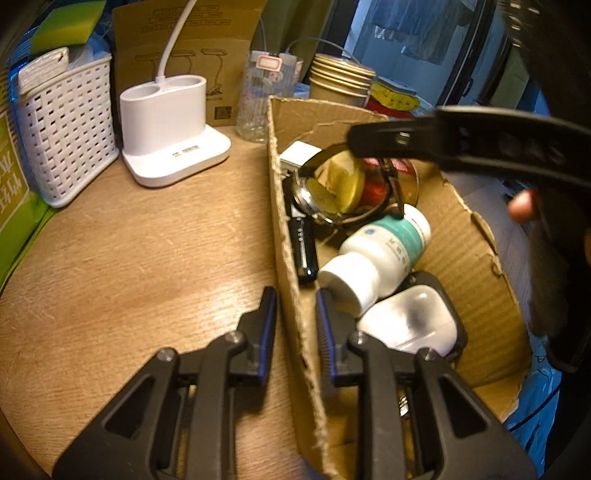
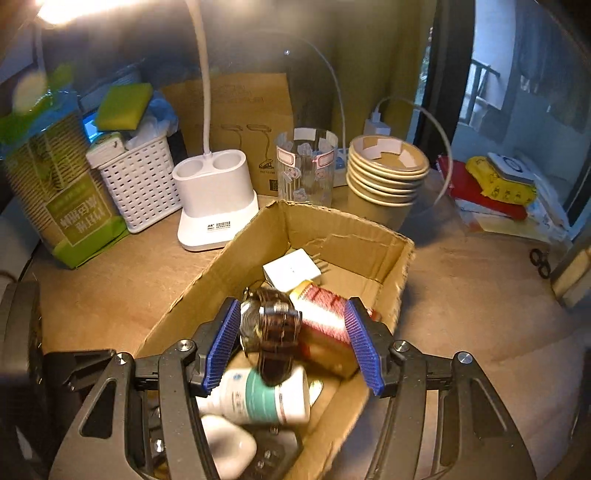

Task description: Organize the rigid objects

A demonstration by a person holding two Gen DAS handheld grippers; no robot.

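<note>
Left claw (image 1: 295,325): you have it clamped on the cardboard box (image 1: 291,295) wall.
Right claw (image 2: 291,343): yours gapes over the box, gripping nothing.
Wristwatch (image 2: 269,328): lies between your right pads, atop the pill bottle (image 2: 266,397).

Dim warm light, lamp glare (image 2: 59,11) upper left, blurred fisheye edges.

- The left wrist camera looked steeply down, close over the cardboard box's (image 1: 291,258) near wall, facing twelve o'clock.
- The right wrist camera hovered close above the same box (image 2: 221,258).
- Both views shared the white lamp base (image 1: 173,129) (image 2: 214,195) at eleven o'clock.
</note>
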